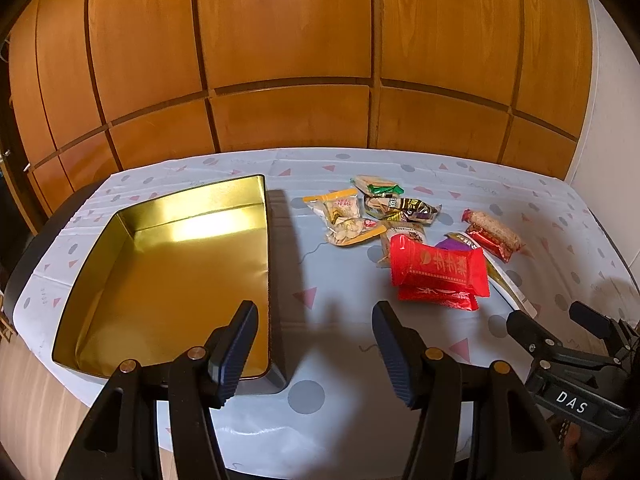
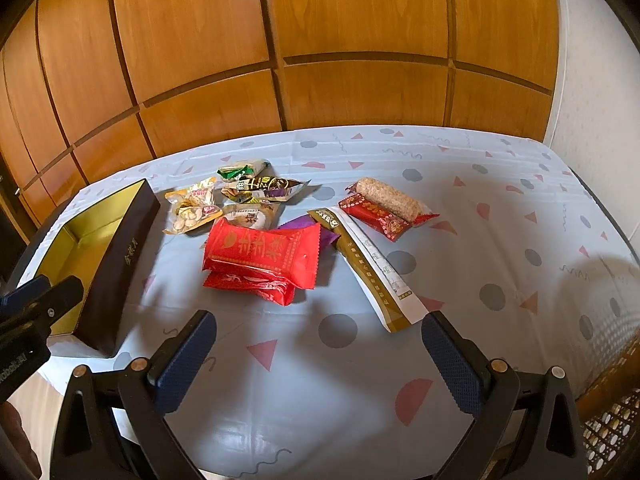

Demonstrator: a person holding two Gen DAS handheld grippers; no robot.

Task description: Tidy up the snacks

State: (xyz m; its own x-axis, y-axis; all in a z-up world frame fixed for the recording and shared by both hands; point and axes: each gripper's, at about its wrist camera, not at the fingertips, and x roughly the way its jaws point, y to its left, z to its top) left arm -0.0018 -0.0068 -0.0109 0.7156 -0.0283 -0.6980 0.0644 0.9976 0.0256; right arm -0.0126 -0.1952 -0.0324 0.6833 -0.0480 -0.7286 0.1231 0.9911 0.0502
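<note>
An empty dark box with a gold inside (image 1: 168, 280) lies on the table's left; it also shows in the right wrist view (image 2: 108, 256). A pile of snack packets lies to its right: two stacked red packets (image 1: 438, 272) (image 2: 260, 258), a long gold-and-white packet (image 2: 372, 272), a cereal bar on a red packet (image 1: 494, 236) (image 2: 386, 206), a nut bag (image 1: 344, 216) (image 2: 192, 208), and dark and green packets (image 1: 400, 204) (image 2: 260, 188). My left gripper (image 1: 314, 354) is open and empty beside the box's near right corner. My right gripper (image 2: 320, 364) is open and empty, just in front of the packets.
The table wears a pale cloth with grey dots and pink triangles (image 2: 500, 240). Wooden panelled doors (image 1: 288, 60) stand right behind the table. A white wall (image 2: 592, 100) is at the right. A cane chair back (image 2: 612, 420) shows at the lower right.
</note>
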